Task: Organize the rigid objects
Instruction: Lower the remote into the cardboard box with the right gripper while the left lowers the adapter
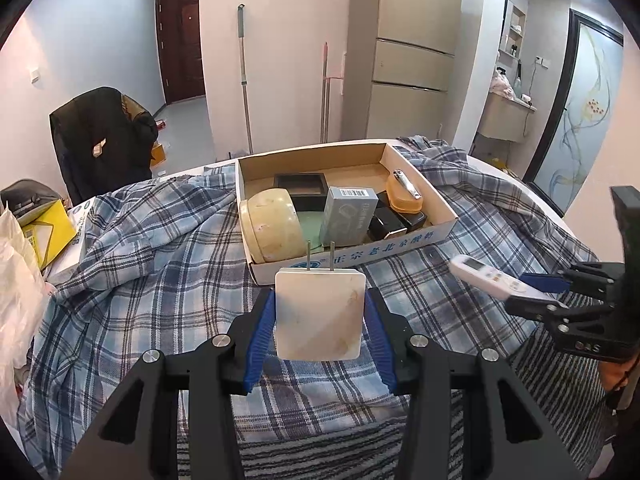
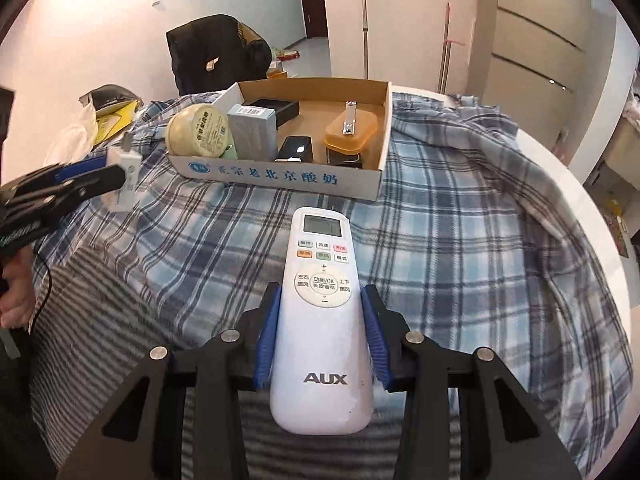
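My left gripper [image 1: 320, 300] is shut on a white square charger [image 1: 320, 316] whose two prongs point at the cardboard box [image 1: 442, 204] just ahead. In the right wrist view the right gripper [image 2: 320, 296] is shut on a white AUX remote [image 2: 322, 320], its screen end toward the box [image 2: 280, 178]. The remote hangs above the plaid cloth, short of the box's front wall. The box holds a round cream tin [image 1: 272, 224], a grey carton [image 1: 348, 216], an orange case with a nail clipper [image 1: 404, 192] and black boxes. Each view shows the other gripper from the side: the right gripper [image 1: 536, 292], the left gripper [image 2: 108, 168].
A blue plaid cloth [image 2: 460, 220] covers the round white table [image 2: 560, 184]; striped fabric lies at the near edge. A chair draped with a dark jacket [image 1: 104, 136] stands behind left, beside a plastic bag and yellow packets [image 1: 44, 224]. Mop handles lean on the far wall.
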Demonstrator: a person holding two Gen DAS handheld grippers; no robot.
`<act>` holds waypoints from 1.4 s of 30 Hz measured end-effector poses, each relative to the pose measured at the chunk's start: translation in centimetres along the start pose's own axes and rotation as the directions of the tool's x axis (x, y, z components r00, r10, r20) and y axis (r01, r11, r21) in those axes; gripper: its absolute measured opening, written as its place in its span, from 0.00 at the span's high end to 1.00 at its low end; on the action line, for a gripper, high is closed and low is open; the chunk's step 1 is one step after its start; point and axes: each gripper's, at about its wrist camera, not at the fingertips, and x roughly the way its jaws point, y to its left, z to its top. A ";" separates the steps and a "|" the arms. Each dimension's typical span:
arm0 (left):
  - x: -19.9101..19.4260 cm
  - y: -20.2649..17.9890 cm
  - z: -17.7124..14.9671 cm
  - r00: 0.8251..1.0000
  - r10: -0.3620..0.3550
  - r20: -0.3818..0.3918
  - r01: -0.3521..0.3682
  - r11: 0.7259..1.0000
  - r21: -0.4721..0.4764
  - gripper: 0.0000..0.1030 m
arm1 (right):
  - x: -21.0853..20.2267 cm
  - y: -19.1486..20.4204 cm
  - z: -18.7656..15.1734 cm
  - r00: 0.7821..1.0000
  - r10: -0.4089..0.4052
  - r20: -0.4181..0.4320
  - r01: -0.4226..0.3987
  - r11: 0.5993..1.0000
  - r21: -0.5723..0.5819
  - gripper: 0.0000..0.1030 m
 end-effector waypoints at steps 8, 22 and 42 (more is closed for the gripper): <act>-0.1 -0.9 -0.1 1.000 -0.013 0.003 0.013 1.000 0.011 0.54 | 0.3 0.2 -4.1 0.992 0.038 -0.117 -0.037 0.999 0.011 0.62; 0.2 -1.5 0.0 1.000 -0.008 -0.003 0.008 1.000 0.025 0.54 | 2.6 1.6 -3.2 0.994 -0.037 -0.100 0.029 0.997 -0.073 0.62; 0.1 1.9 6.7 0.994 0.037 0.102 -0.031 0.998 -0.063 0.54 | 1.5 1.3 11.6 0.995 0.043 0.092 -0.052 0.994 0.098 0.62</act>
